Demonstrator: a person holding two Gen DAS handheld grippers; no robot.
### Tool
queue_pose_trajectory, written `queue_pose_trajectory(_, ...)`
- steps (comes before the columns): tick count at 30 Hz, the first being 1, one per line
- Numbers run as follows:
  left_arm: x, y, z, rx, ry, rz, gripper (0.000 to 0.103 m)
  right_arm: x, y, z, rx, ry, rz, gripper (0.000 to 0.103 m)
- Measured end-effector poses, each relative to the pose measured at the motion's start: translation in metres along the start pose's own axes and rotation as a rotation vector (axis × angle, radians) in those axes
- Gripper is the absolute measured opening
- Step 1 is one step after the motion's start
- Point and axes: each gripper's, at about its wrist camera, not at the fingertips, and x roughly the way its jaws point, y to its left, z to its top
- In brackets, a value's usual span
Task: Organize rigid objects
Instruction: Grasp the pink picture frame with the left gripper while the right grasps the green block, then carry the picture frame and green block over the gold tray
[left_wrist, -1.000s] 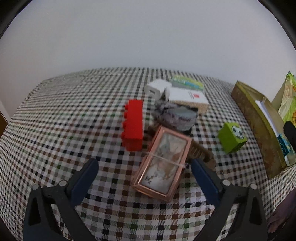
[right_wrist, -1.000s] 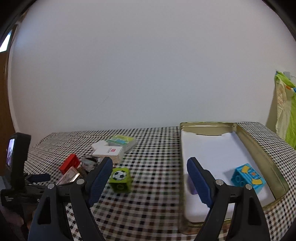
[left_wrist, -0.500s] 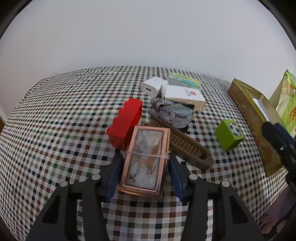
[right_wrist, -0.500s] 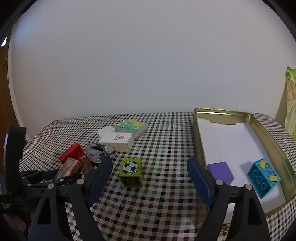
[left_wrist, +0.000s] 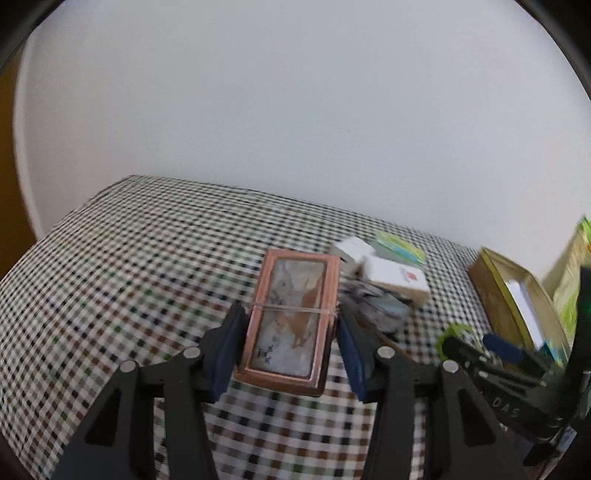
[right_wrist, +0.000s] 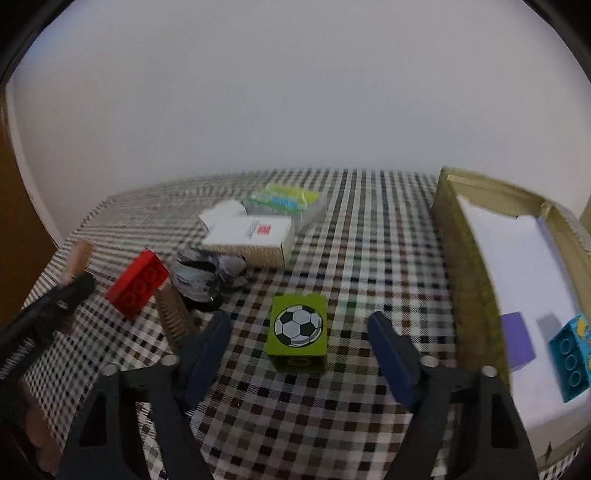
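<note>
My left gripper (left_wrist: 291, 339) is shut on a copper-framed box (left_wrist: 291, 317) with a marbled lid, held above the checkered table (left_wrist: 129, 266). It shows at the left edge of the right wrist view (right_wrist: 77, 258). My right gripper (right_wrist: 299, 350) is open, with a green block with a football print (right_wrist: 297, 338) standing on the cloth between its fingers. The gold tin (right_wrist: 469, 280) at the right holds a purple block (right_wrist: 517, 339) and a blue block (right_wrist: 569, 354) on white paper.
On the cloth lie a red brick (right_wrist: 138, 282), a brown comb-like piece (right_wrist: 173, 314), a crumpled grey-white object (right_wrist: 207, 275), a white box with a red mark (right_wrist: 251, 236), a white charger (right_wrist: 221, 214) and a green-blue packet (right_wrist: 284, 197). A wall stands behind the table.
My left gripper has lifted the copper-framed box off the table and swung right. My right gripper has moved down and forward, so the green football block now sits between its open fingers.
</note>
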Motion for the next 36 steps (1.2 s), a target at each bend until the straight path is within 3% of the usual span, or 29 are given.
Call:
queue_pose_trajectory(1,0.001,0.002,0.001,-0.011,-0.006,0.013,0.049,0.005,0.0,0.0,0.004,0.025,0.003,0.059)
queue_pose_trajectory(5,-0.005,0.003,0.0,-0.002,-0.009,0.023,0.049,0.016,-0.003,0.0,0.018,0.082,0.019,0.055)
queue_pose_trajectory(8,-0.004,-0.005,-0.002,0.029,-0.013,0.034,0.049,0.014,-0.009,-0.002,0.044,0.079,0.057,0.038)
queue_pose_trajectory(11,0.0,-0.012,-0.004,0.053,-0.02,0.037,0.049,0.012,-0.014,-0.003,0.071,0.072,0.112,0.035)
queue_pose_trajectory(16,0.001,-0.012,-0.005,0.069,-0.032,0.025,0.049,-0.015,-0.026,-0.006,0.116,-0.065,0.276,0.034)
queue_pose_trajectory(20,0.001,-0.011,-0.004,0.056,-0.041,0.019,0.049,-0.037,-0.02,-0.007,0.078,-0.163,0.298,0.034)
queue_pose_trajectory(26,0.001,-0.01,-0.003,0.034,-0.036,0.029,0.049,-0.054,-0.012,-0.01,0.022,-0.24,0.2,0.034)
queue_pose_trajectory(36,0.002,-0.021,-0.003,0.034,-0.051,0.079,0.049,-0.07,-0.028,-0.009,0.02,-0.293,0.175,0.034)
